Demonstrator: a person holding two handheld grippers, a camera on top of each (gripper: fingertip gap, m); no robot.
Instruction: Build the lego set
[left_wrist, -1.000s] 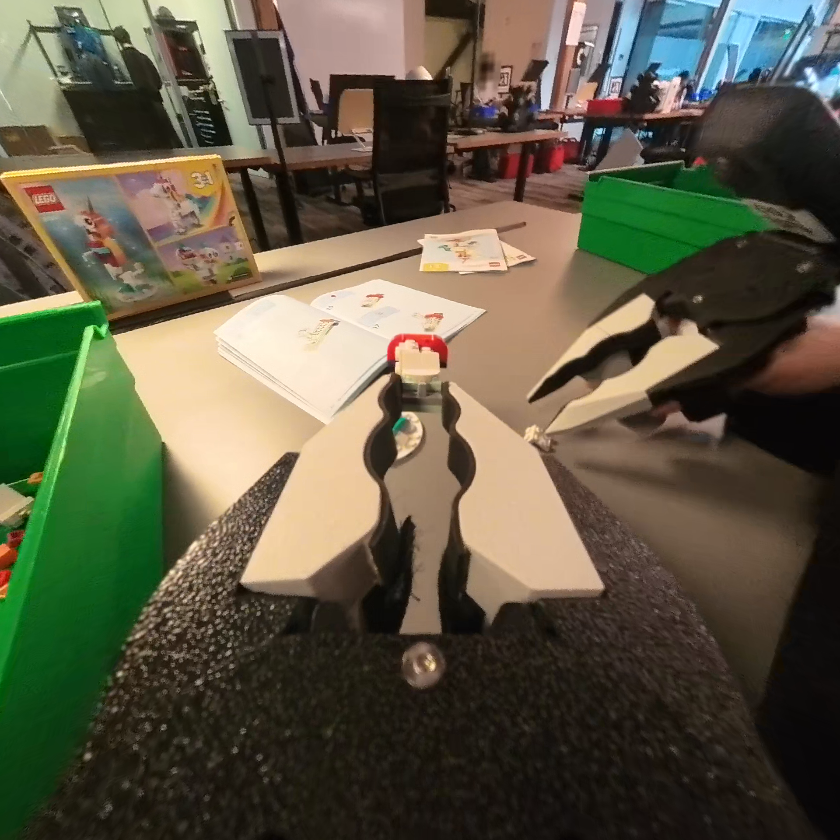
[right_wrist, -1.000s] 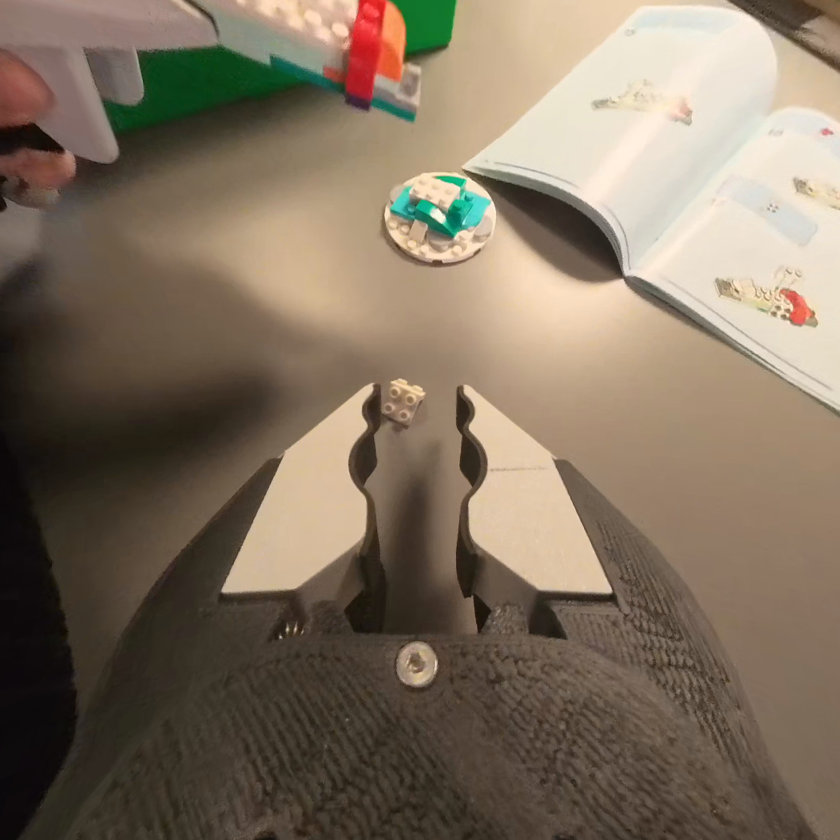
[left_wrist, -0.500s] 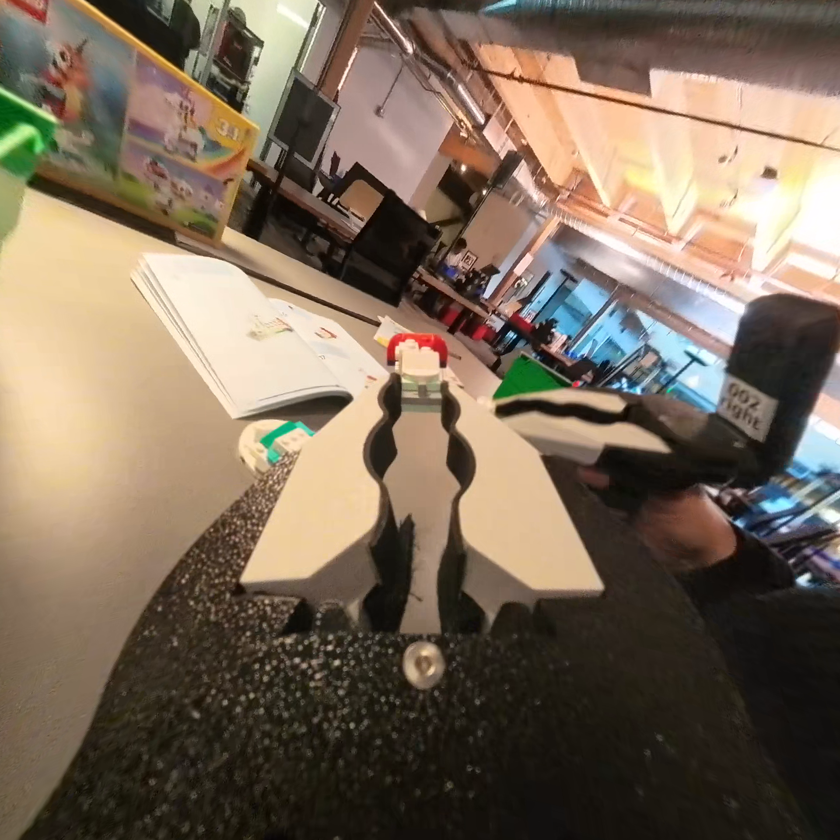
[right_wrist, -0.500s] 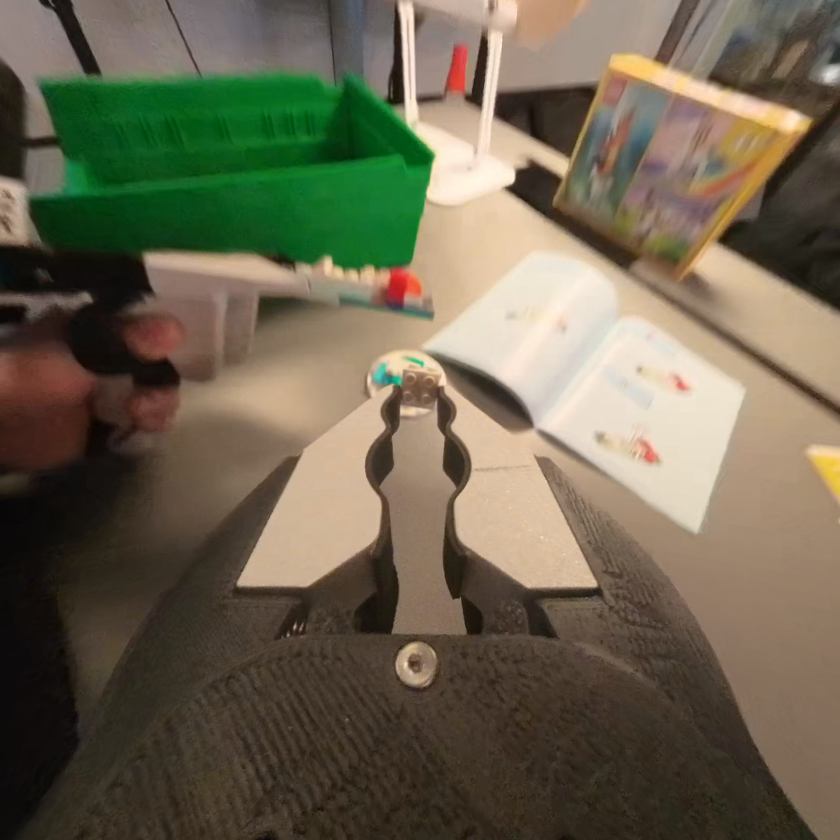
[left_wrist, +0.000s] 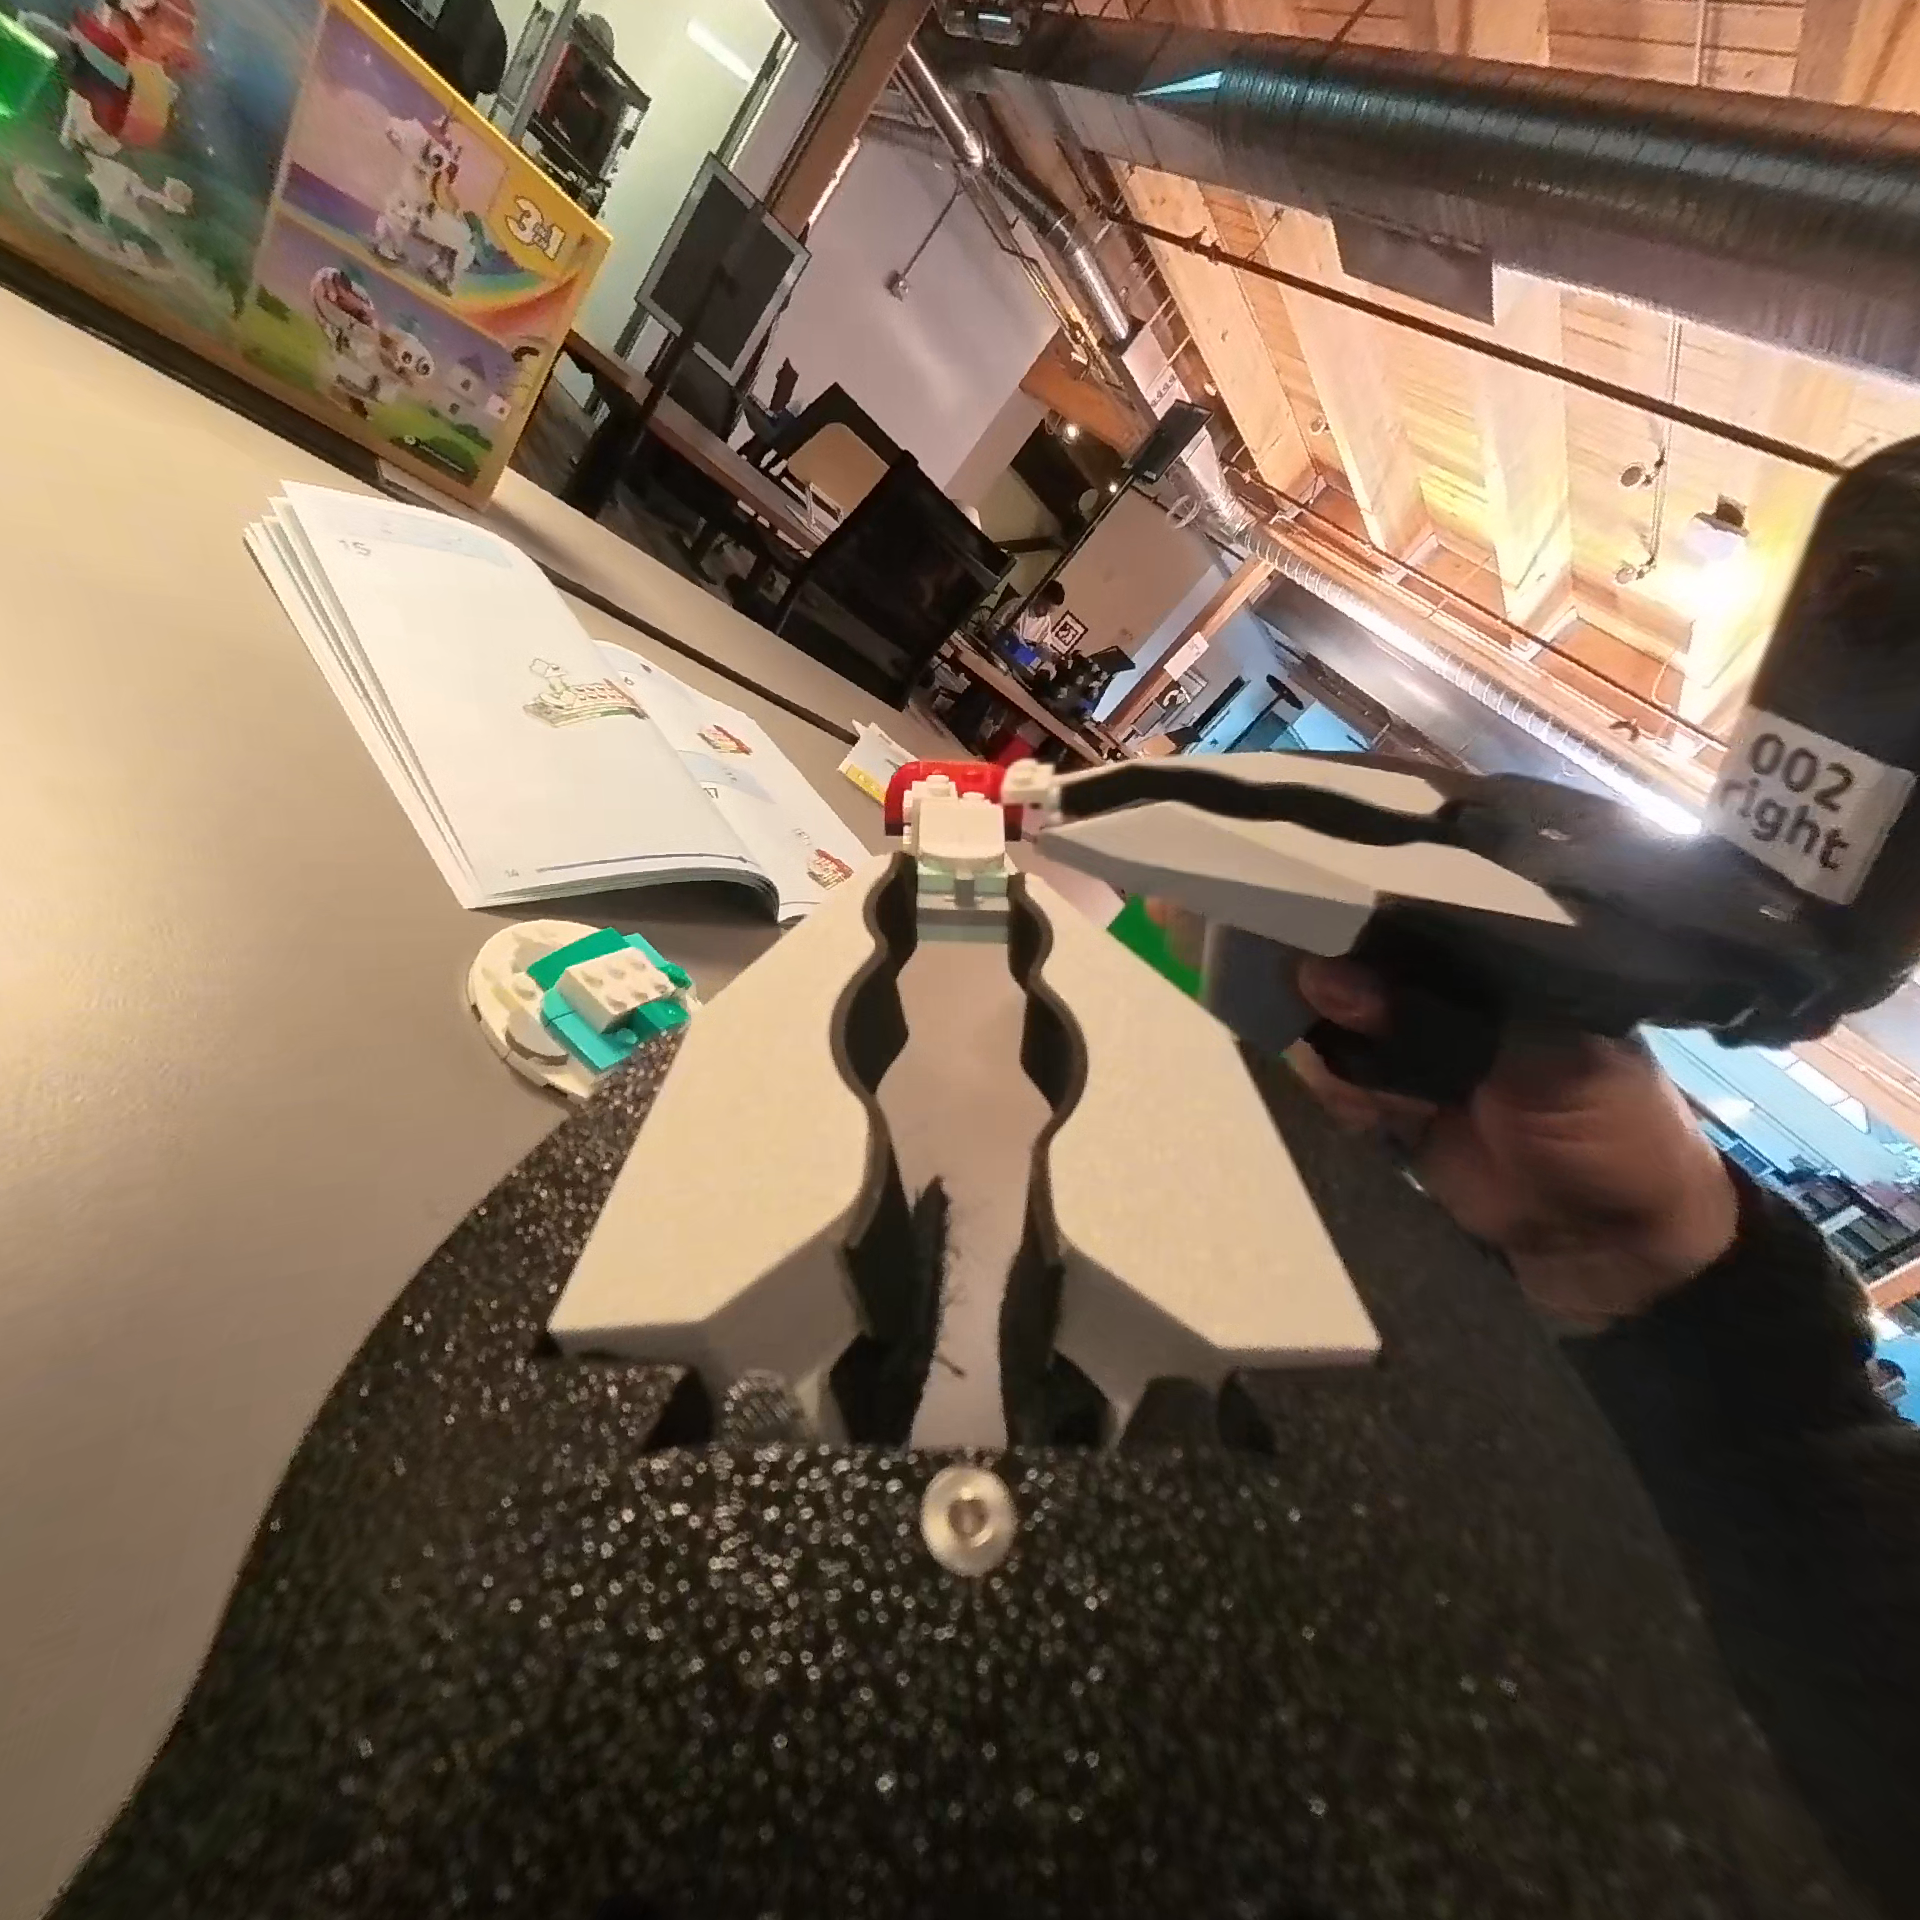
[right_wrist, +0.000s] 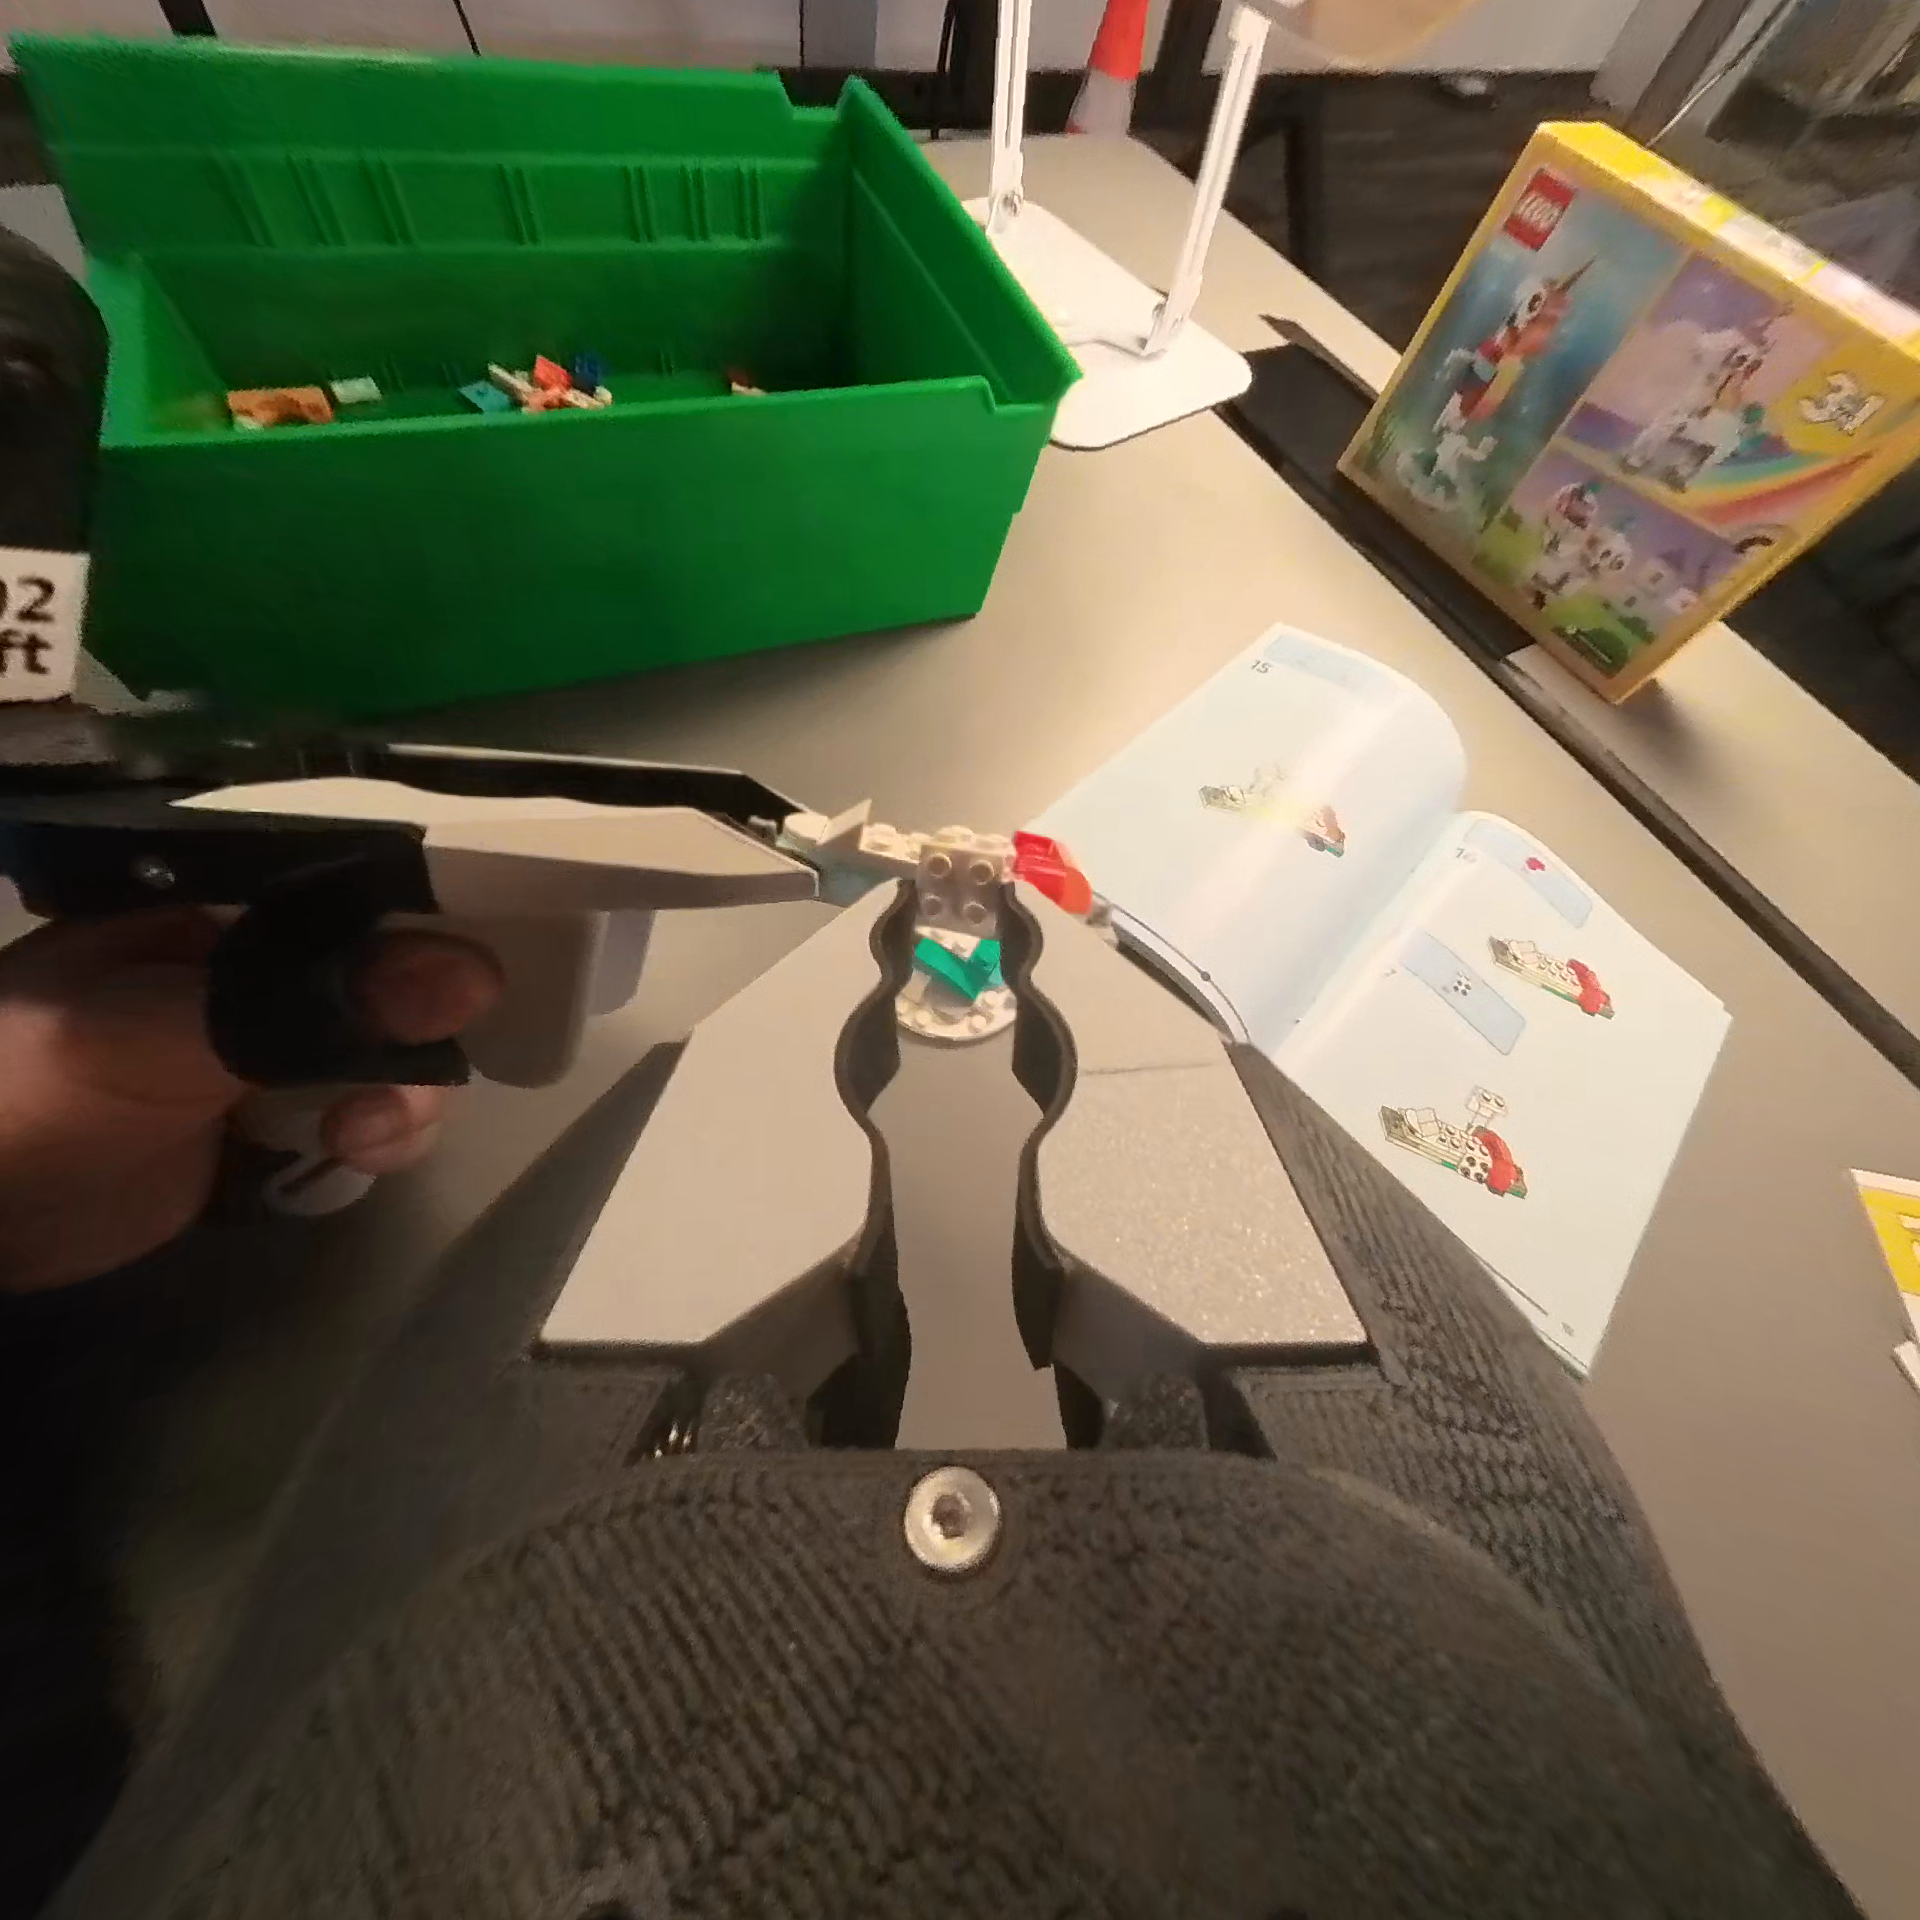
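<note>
A: What does the right gripper (right_wrist: 961, 914) cover?
B: Its fingertips hide part of the round white base (right_wrist: 954, 1013); the small grey plate (right_wrist: 961, 878) screens the middle of the assembly (right_wrist: 883, 847).

A: And edges?
B: The green bin (right_wrist: 540, 561) is cut at left, the yellow box (left_wrist: 260, 229) at top left.

A: The bin's loose bricks (right_wrist: 520, 390)?
B: Too small to identify.

A white lamp base (right_wrist: 1132, 364) stands on the grey table (right_wrist: 1143, 582); beyond, black office chairs (left_wrist: 894, 582) and exposed ceiling ducts (left_wrist: 1558, 114).
</note>
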